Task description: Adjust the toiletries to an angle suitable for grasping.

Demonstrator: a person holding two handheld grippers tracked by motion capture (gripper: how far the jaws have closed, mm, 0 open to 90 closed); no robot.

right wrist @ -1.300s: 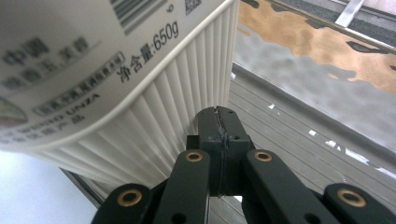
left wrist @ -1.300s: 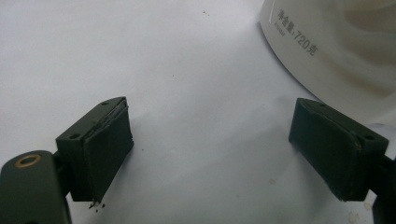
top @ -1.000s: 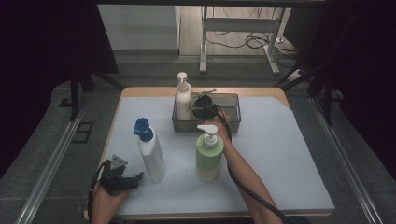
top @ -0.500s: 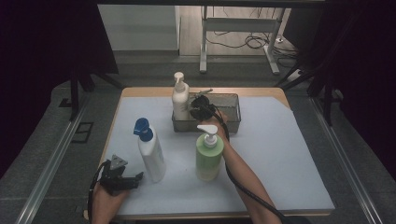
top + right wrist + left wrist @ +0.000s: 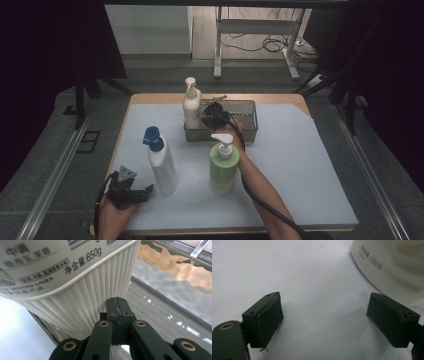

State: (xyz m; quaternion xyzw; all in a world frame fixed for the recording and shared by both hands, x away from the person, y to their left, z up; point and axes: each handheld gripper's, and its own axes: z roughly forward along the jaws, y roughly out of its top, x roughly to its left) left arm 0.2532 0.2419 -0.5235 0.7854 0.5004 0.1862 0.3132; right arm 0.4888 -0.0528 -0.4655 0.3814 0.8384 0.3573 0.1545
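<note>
- The right gripper point(image 5: 212, 114), jaws together with nothing between them, sits in the metal tray point(image 5: 248, 122) at the far side of the surface point(image 5: 310, 170), just right of the upright white pump bottle point(image 5: 191, 106) standing at the tray's left end.
- The left gripper point(image 5: 134, 192), jaws apart and empty, rests at the near left, much farther from that bottle.

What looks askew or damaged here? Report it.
The white pump bottle in the metal basket leans slightly, with the shut right gripper beside it. The left gripper's pad looks frayed at its edges. The blue-capped bottle and green pump bottle stand upright; nothing spilled.
</note>
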